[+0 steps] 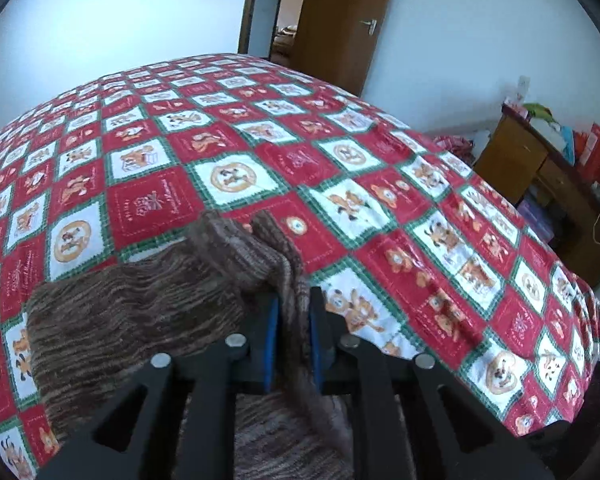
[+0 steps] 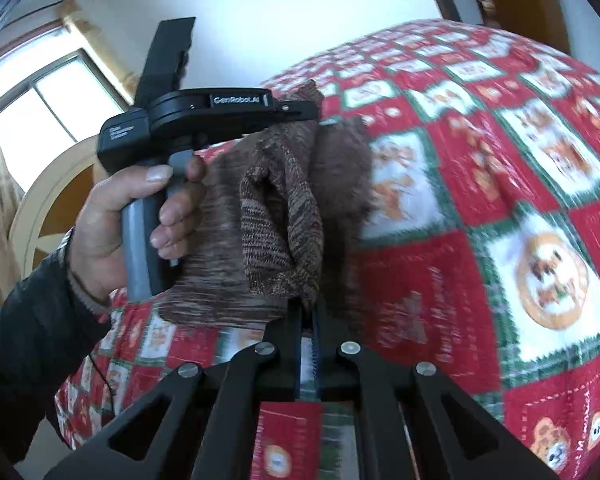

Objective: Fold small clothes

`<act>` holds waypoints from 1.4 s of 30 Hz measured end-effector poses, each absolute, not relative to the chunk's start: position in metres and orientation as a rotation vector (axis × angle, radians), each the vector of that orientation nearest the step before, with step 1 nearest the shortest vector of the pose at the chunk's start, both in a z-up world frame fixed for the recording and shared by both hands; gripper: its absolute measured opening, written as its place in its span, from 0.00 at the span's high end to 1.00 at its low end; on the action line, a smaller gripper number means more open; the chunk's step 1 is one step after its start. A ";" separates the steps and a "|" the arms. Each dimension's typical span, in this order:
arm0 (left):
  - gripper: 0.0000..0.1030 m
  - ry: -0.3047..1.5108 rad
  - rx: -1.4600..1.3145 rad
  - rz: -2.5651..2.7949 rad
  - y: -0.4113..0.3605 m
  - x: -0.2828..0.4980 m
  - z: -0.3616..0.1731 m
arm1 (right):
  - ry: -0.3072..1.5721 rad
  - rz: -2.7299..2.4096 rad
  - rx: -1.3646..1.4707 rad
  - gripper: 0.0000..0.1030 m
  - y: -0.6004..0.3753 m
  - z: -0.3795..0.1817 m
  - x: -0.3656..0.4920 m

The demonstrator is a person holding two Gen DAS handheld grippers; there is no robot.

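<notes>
A small brown knitted garment (image 1: 140, 300) hangs bunched over the red, white and green checked bedspread (image 1: 380, 208). My left gripper (image 1: 294, 312) is shut on a thick fold of it between the blue pads. In the right wrist view the same garment (image 2: 284, 216) is lifted above the bed, with a ribbed sleeve or cuff drooping in front. My right gripper (image 2: 309, 314) is shut on its lower edge. The left gripper (image 2: 300, 110) shows there too, held by a hand (image 2: 140, 208), clamped on the garment's top edge.
The bed fills most of both views. A wooden desk (image 1: 540, 168) with red bags stands to the right of the bed. An open brown door (image 1: 332, 20) is at the back. A window (image 2: 48, 108) is on the left in the right wrist view.
</notes>
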State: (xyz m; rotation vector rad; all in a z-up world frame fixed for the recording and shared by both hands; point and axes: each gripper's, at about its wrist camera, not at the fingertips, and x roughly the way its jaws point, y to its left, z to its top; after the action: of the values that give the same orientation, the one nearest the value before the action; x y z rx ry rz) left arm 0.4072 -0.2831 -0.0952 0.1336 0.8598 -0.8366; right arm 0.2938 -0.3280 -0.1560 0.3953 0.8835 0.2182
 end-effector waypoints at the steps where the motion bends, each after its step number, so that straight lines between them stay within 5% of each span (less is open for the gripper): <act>1: 0.80 0.837 0.125 -0.849 -0.279 0.401 -0.090 | 0.890 0.214 0.414 0.97 -0.334 -0.159 0.294; 7: 0.48 0.720 0.152 -0.855 -0.228 0.374 -0.074 | 0.904 0.240 0.440 0.96 -0.343 -0.165 0.292; 10: 0.44 0.706 0.212 -0.802 -0.193 0.360 -0.087 | 0.905 0.239 0.440 0.93 -0.344 -0.166 0.292; 11: 0.44 0.706 0.228 -0.777 -0.184 0.357 -0.092 | 0.906 0.220 0.433 0.81 -0.345 -0.166 0.292; 12: 0.44 0.711 0.237 -0.759 -0.175 0.355 -0.098 | 0.905 0.203 0.432 0.58 -0.347 -0.166 0.292; 14: 0.44 0.723 0.257 -0.725 -0.158 0.348 -0.115 | 0.873 0.207 0.470 0.52 -0.352 -0.164 0.289; 26: 0.26 0.793 0.154 -0.671 -0.110 0.334 -0.147 | 0.727 0.149 0.110 0.52 -0.276 -0.107 0.323; 42: 0.20 0.886 -0.113 -0.720 -0.074 0.351 -0.163 | 0.891 0.246 -0.341 0.58 -0.122 -0.178 0.502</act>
State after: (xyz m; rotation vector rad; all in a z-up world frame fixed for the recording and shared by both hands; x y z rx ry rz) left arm 0.3514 -0.0738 -0.1628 -0.1132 0.8863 -0.7197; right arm 0.5023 -0.1217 -0.1782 -0.3414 0.8909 0.2462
